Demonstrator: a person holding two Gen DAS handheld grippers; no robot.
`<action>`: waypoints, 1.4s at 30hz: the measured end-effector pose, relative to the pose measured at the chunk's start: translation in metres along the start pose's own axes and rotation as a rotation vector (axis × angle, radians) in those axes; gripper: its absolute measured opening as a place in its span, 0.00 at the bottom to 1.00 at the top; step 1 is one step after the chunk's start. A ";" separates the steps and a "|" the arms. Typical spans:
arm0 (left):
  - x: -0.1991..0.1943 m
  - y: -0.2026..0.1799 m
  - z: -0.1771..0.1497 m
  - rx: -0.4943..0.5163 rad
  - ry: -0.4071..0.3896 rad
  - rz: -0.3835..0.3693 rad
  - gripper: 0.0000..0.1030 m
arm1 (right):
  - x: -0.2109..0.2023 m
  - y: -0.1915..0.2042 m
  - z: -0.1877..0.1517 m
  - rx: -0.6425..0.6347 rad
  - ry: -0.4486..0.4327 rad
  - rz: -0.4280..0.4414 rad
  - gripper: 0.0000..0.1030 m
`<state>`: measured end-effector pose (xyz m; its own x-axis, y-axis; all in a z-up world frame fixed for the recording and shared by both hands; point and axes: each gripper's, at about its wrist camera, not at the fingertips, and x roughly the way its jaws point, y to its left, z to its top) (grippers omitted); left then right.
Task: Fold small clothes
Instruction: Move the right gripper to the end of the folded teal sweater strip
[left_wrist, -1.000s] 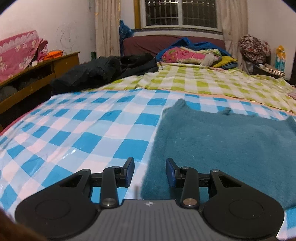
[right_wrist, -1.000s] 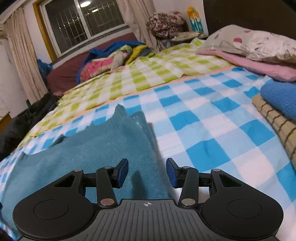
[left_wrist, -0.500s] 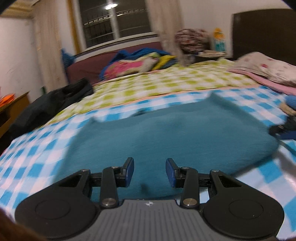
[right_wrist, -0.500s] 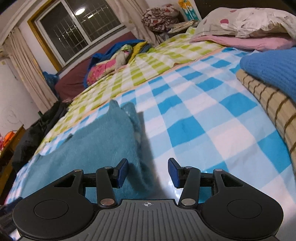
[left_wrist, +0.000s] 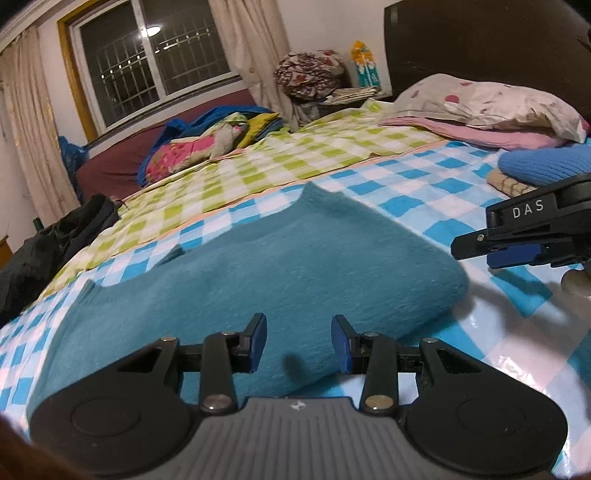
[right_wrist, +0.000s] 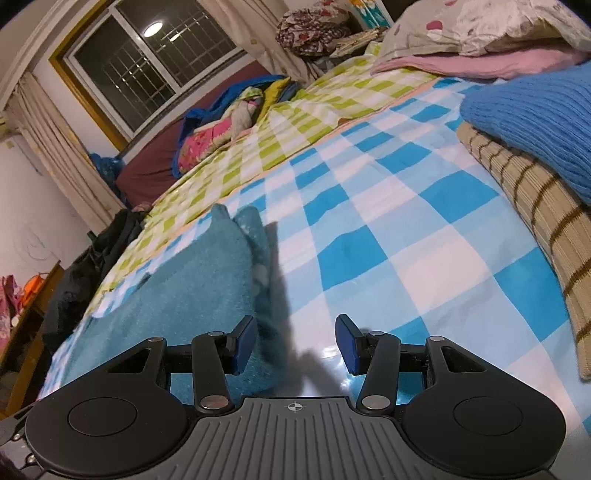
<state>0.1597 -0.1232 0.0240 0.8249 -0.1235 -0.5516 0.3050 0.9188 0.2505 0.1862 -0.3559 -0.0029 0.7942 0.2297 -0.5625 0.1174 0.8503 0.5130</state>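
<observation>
A: Teal sweater (left_wrist: 258, 266) lies flat on the bed's blue-checked cover (right_wrist: 369, 236); left gripper (left_wrist: 298, 341) hovers at its near hem, right gripper (right_wrist: 295, 343) at its right edge, both jaws wide, empty.

B: Fold not begun, I'd say. Next: pinch edges, avoiding the folded stack (right_wrist: 535, 177).

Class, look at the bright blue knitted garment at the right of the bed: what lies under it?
Under the blue knit lies a folded tan striped garment. Whatever lies beneath that is covered.
</observation>
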 end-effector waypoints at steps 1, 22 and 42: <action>0.001 -0.002 0.001 0.004 0.001 -0.001 0.44 | -0.001 -0.002 0.001 0.005 -0.001 0.003 0.46; 0.019 -0.047 0.005 0.147 0.020 0.003 0.44 | 0.001 -0.013 0.000 0.036 0.030 0.033 0.46; 0.021 -0.061 0.003 0.184 0.026 0.011 0.45 | 0.001 -0.012 -0.001 0.037 0.042 0.047 0.47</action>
<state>0.1600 -0.1830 -0.0008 0.8169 -0.1016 -0.5678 0.3797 0.8358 0.3966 0.1855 -0.3653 -0.0106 0.7738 0.2889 -0.5637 0.1032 0.8205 0.5622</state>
